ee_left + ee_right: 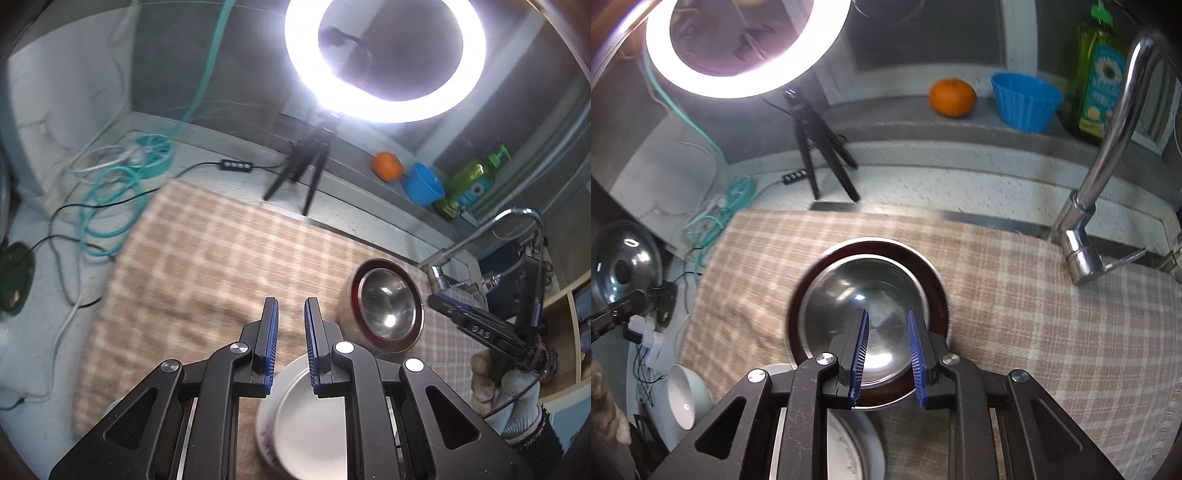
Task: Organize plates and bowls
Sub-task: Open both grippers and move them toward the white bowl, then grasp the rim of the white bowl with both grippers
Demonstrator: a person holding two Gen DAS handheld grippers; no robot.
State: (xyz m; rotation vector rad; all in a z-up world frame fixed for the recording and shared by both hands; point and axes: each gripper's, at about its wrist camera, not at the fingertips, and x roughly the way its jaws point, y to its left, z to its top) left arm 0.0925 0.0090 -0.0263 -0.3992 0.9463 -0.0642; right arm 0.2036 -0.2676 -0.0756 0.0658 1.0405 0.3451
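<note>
A steel bowl (864, 302) with a dark red rim stands upright on the checked cloth (1034, 314). My right gripper (886, 317) hovers over the bowl's near side. Its pads stand a little apart with nothing pinched between them. In the left wrist view the same bowl (384, 310) lies right of my left gripper (291, 306), whose jaws are nearly together and empty. Under that gripper sits a white dish (306, 424), partly hidden by the fingers. A white bowl (685, 395) rests tilted off the cloth's left edge.
A ring light on a black tripod (820, 147) stands behind the cloth. An orange (953, 96), a blue cup (1025, 99) and a green soap bottle (1099, 74) line the sill. The faucet (1082, 254) rises at the right. Cables and teal hose (110, 206) lie left, with a glass lid (624, 266).
</note>
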